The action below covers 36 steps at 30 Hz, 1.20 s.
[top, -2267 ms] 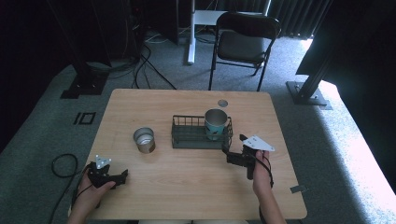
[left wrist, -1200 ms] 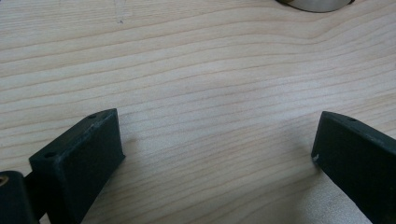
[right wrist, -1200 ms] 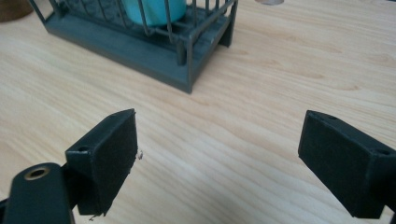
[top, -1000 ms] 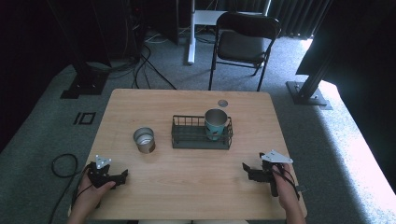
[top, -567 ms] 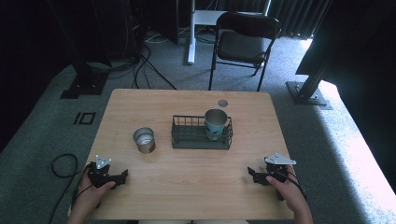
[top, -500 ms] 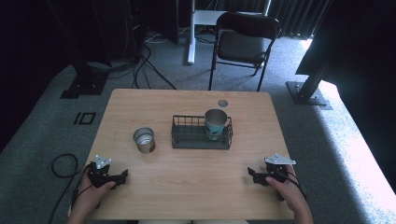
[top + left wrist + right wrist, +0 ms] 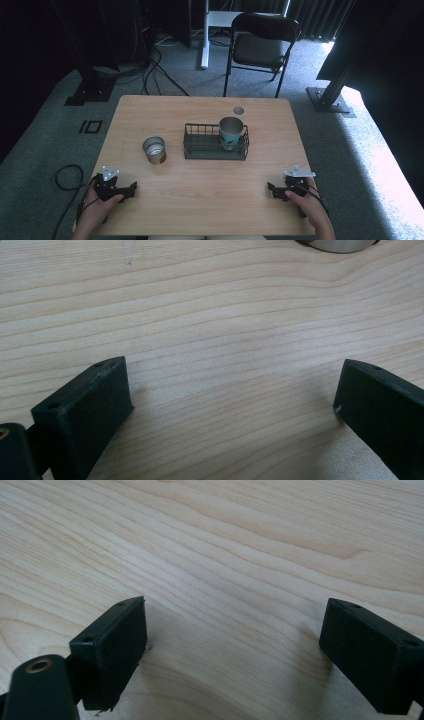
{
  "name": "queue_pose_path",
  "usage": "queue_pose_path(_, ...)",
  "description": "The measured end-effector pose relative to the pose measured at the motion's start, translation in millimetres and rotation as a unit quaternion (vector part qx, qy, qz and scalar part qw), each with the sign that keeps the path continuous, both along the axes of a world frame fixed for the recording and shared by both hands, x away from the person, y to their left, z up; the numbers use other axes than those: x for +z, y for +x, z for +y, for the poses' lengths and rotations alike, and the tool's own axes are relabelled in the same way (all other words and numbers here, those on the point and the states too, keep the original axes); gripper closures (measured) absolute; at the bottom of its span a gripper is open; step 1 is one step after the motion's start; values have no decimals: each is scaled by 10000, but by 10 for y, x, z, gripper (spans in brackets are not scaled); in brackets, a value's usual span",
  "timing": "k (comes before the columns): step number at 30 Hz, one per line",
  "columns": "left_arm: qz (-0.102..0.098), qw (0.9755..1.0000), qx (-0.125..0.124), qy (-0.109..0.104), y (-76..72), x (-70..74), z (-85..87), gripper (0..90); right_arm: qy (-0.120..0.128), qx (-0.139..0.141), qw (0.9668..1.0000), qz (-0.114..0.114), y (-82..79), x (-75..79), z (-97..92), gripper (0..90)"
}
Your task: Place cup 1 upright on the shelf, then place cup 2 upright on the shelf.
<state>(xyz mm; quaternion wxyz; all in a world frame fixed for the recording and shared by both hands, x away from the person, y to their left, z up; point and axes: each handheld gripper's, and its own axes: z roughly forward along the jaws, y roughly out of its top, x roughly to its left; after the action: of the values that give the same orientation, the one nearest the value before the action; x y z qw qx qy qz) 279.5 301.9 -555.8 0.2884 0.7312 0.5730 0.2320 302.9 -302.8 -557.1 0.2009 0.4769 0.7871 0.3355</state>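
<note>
High view: 1 steel cup [image 7: 154, 149] stands on the table [image 7: 200, 200] at 9 o'clock of 1 wire basket [image 7: 215, 148], which holds 1 teal cup [image 7: 231, 132]. Steel cup's prob. light, stiff, slick; grip the rim.
Left gripper view: left claw [image 7: 230, 410] open, empty.
Right gripper view: right claw [image 7: 235, 650] open, empty.

Bare table [image 7: 210, 185] along the near edge; wire basket [image 7: 215, 142] (cup [image 7: 231, 132] inside) and tin [image 7: 154, 149] obstruct mid-table

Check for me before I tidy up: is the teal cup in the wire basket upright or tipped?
Upright. The teal cup stands at the right end of the wire basket, its round mouth facing up.
</note>
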Motion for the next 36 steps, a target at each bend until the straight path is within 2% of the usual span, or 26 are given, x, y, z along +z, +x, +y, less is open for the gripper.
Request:
queue_pose_path(9, -6, 10000, 17, -13, -8, 0, 2, 25, 22, 32, 10000, -23, 4, -7, -4, 114)
queue_pose_path(13, -7, 10000, -88, -4, -50, -1, 22, 25, 25, 32, 10000, -21, 5, -7, -4, 114)
queue_pose_path(27, -7, 9999, -114, -15, -70, -1, 27, 25, 27, 28, 10000, -20, 5, -7, -4, 114)
queue_pose_path(36, -4, 9993, -369, -4, -115, -1, 61, 25, 27, 28, 10000, -19, 5, -7, -4, 114)
